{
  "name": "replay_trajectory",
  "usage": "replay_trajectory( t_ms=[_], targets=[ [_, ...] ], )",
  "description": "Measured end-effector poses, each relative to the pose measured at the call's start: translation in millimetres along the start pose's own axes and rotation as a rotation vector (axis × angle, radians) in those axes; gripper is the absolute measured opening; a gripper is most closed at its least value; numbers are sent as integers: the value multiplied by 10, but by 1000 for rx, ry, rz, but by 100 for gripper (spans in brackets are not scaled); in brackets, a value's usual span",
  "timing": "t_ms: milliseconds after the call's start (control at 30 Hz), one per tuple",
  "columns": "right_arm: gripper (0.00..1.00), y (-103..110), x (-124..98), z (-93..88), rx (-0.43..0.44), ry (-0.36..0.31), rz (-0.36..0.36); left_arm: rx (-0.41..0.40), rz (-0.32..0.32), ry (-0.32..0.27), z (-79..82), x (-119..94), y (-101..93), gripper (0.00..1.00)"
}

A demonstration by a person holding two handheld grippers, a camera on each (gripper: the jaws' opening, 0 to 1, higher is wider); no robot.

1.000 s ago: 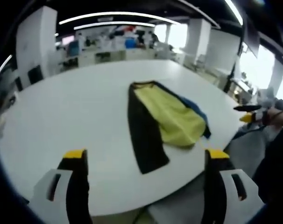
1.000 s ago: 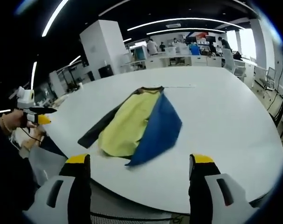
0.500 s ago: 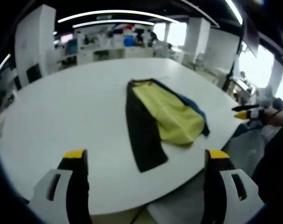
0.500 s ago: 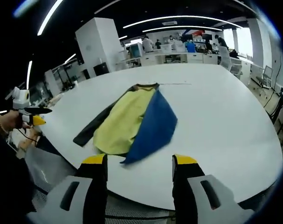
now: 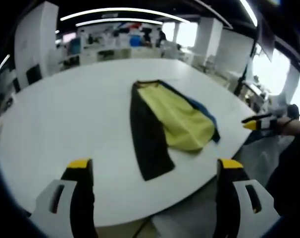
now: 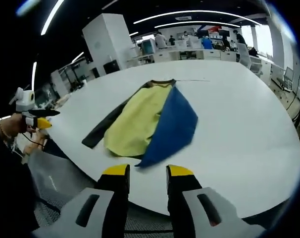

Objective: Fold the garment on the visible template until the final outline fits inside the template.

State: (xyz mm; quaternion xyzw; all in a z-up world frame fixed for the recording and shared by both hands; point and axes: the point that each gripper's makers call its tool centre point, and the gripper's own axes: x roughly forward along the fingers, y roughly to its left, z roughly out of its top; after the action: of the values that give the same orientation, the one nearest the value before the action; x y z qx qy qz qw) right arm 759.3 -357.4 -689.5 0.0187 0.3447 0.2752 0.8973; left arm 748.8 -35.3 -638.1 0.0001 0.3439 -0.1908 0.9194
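White round table is carrying a black, yellow and blue folded fabric garment near its edge. Left gripper is hovering off that edge, jaws wide, empty. Right gripper is hovering there, jaws narrowly parted, empty.

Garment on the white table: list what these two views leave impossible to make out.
- Template outline: no marking can be made out on the round white table in either view; blur and the three-coloured garment may hide it.
- Garment type and underside: folded black, yellow and blue panels cover each other.
- Blue panel, left gripper view: mostly behind the yellow panel.
- Background desks and people: too small, blurred.
- Right gripper: jaws narrow, gap remains.
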Motion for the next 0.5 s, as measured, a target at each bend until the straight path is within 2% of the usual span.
replay_trajectory(
  t_ms=[67, 133, 167, 333, 500],
  targets=[
    [28, 12, 43, -12, -3, 8, 2, -3, -1, 1, -5, 2, 3, 100],
    [24, 9, 90, -71, -63, 55, 4, -5, -2, 2, -11, 4, 7, 100],
    [23, 18, 113, -68, -70, 58, 8, -6, -3, 5, -18, 7, 10, 100],
    [23, 65, 223, -35, -72, 69, 35, -10, -4, 9, -39, 16, 23, 100],
    [22, 120, 360, -98, -79, 114, 46, -20, -5, 16, -74, 28, 37, 100]
  ],
)
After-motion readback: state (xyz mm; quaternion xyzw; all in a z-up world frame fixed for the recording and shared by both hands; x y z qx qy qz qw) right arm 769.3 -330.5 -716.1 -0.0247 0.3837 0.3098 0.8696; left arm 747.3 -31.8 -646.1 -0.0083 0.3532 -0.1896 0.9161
